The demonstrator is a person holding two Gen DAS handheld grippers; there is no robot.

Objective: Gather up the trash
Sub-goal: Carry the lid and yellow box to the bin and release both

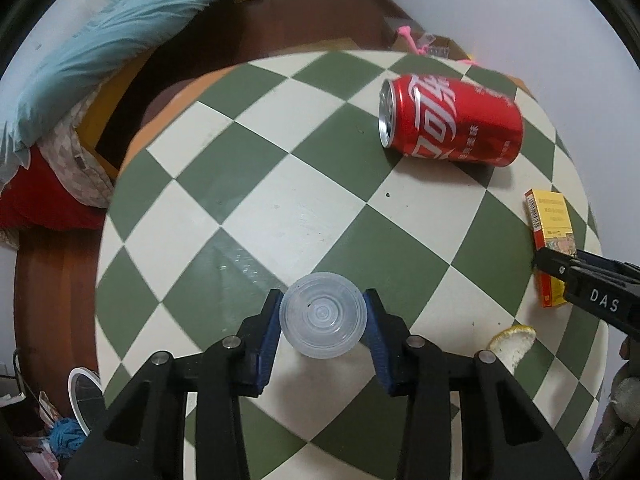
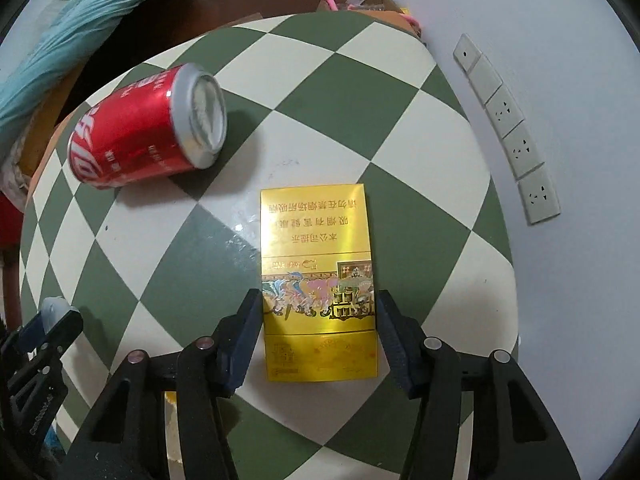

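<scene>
Both grippers are mid-pickup here, so this looks like the grab stage of the cleanup, nothing binned yet as far as I can tell.

The left gripper [image 1: 323,322] has its blue pads [image 1: 270,334] pressed against both sides of a clear plastic cup [image 1: 323,316], which we see bottom-on between the fingertips. It looks clamped, and I'd guess it's lifted a bit off the checkered table [image 1: 280,208], though that's hard to call from this angle.

The right gripper [image 2: 316,330] is a different story. Its jaws are spread just wider than the yellow cigarette pack [image 2: 318,280], which lies flat on the table right between the fingers. The left pad sits just beside the pack edge, and the right one shows a sliver of gap, so it straddles the pack without squeezing it.

Farther out ahead of both tools is a red Coca-Cola can [image 1: 450,120] on its side, untouched. There's also a piece of citrus peel [image 1: 512,342] near the table edge, off to the right of the left gripper.

Next move, I reckon: close the right jaws on the pack's long edges and lift it. It's flat and slick, so the fingers need to sit low against the tabletop or it'll slip out. Down to the lower left of the left gripper there's a white-rimmed bin [image 1: 82,396] on the floor, probably where the cup goes.
</scene>
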